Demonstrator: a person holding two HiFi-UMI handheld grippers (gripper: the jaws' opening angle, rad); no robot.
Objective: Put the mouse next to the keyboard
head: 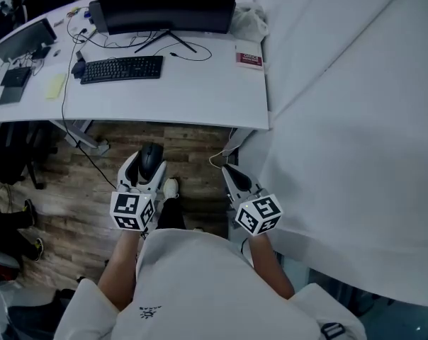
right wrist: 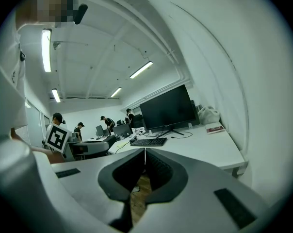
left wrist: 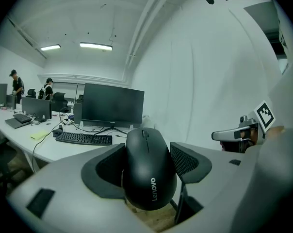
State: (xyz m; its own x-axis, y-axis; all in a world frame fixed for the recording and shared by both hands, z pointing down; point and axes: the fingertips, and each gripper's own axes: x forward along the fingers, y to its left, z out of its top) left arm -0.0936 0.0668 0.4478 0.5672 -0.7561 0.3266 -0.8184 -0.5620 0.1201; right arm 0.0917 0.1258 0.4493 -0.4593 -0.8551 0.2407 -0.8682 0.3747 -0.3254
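Note:
A black Lenovo mouse [head: 150,161] [left wrist: 149,169] sits between the jaws of my left gripper [head: 149,163] [left wrist: 147,155], which is shut on it, held over the wooden floor short of the desk. The black keyboard [head: 122,69] [left wrist: 84,138] [right wrist: 148,141] lies on the white desk [head: 200,94] in front of a dark monitor [head: 168,2] [left wrist: 112,106] [right wrist: 168,108]. My right gripper [head: 227,169] [right wrist: 145,150] hangs beside the left one, its jaws shut with the tips together and nothing between them.
A second small dark mouse [head: 78,67] lies left of the keyboard, with cables around it. A red-and-white box [head: 249,58] sits at the desk's right end. A white curtain wall [head: 356,119] runs along the right. People stand at desks far left [left wrist: 16,89].

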